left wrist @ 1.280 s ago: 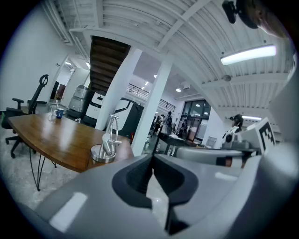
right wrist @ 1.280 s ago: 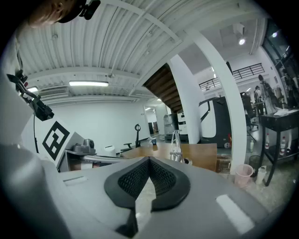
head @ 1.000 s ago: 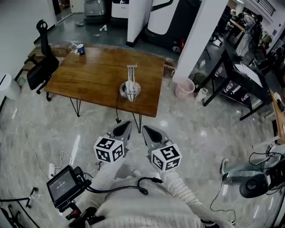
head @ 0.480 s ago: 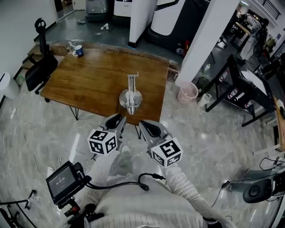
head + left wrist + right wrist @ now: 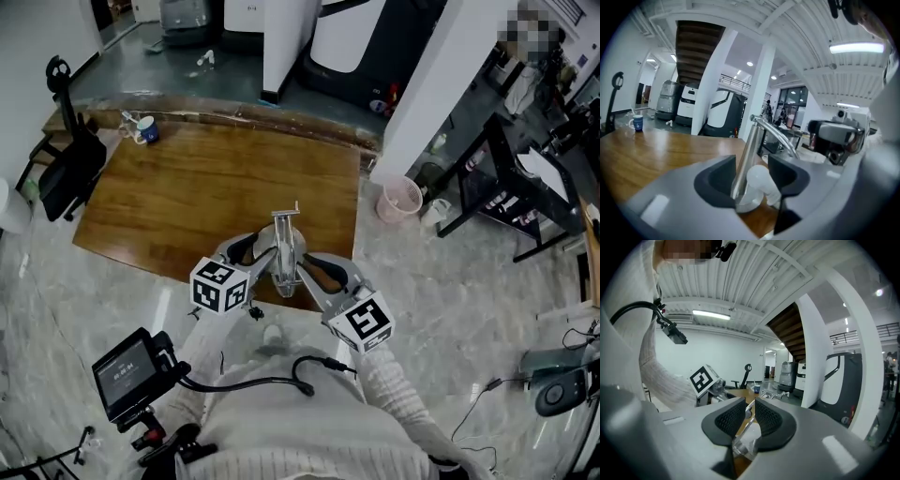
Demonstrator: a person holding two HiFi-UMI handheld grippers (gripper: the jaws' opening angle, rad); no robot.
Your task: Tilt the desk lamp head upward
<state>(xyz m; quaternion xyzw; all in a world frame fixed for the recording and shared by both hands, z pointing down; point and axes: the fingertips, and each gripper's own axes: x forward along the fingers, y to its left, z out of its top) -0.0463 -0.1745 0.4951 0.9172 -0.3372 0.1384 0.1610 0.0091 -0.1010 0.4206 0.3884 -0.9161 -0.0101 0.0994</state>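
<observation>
A metal desk lamp [image 5: 284, 251] stands at the near edge of the wooden table [image 5: 187, 197]. In the head view my left gripper [image 5: 246, 251] sits just left of it and my right gripper [image 5: 323, 272] just right. In the left gripper view the jaws [image 5: 752, 168] are opening wide; the lamp's metal stem [image 5: 749, 150] and white bulb [image 5: 758, 180] lie between them without pressing on the pads. The right gripper [image 5: 750, 416] is opening too, its pads a narrow gap apart, with a shiny part of the lamp [image 5: 744, 440] showing in that gap.
A blue mug [image 5: 147, 128] stands at the table's far left corner, with a black chair [image 5: 64, 159] beside it. A pink bin [image 5: 398, 199] and a black desk [image 5: 506, 178] are to the right. A screen on a cable [image 5: 127, 373] hangs at lower left.
The view has closed in on the table. Both grippers moved forward from above the floor to either side of the lamp, and their jaws have parted.
</observation>
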